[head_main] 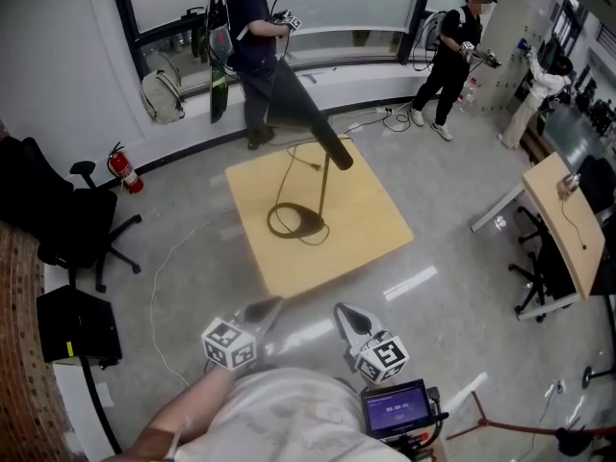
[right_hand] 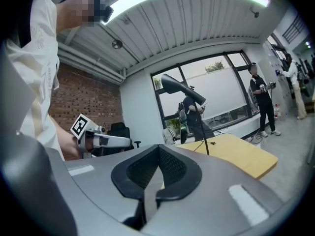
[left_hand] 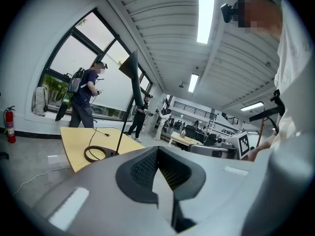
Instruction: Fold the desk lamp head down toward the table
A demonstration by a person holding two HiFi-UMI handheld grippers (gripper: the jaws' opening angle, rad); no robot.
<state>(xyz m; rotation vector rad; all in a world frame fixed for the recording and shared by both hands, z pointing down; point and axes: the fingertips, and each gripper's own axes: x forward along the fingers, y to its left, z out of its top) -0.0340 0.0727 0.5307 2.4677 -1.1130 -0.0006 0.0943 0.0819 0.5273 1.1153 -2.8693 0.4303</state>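
A black desk lamp stands on a low square wooden table [head_main: 371,229]. Its ring base [head_main: 295,222] lies near the table's middle, a thin stem [head_main: 324,186] rises from it, and the long dark head [head_main: 310,115] slants high above. Both grippers are held well short of the table's near edge, close to my body. My left gripper [head_main: 265,310] is shut with nothing in it, and so is my right gripper [head_main: 346,316]. In the left gripper view the closed left gripper [left_hand: 158,170] points toward the lamp head [left_hand: 130,65]. In the right gripper view the closed right gripper [right_hand: 157,175] sits below the lamp head [right_hand: 183,90].
A black office chair [head_main: 67,224] and a fire extinguisher [head_main: 123,171] stand at the left. Two people [head_main: 252,37] [head_main: 452,51] stand by the windows behind the table. Another desk [head_main: 568,229] is at the right. A white cable [head_main: 168,268] trails over the floor left of the table.
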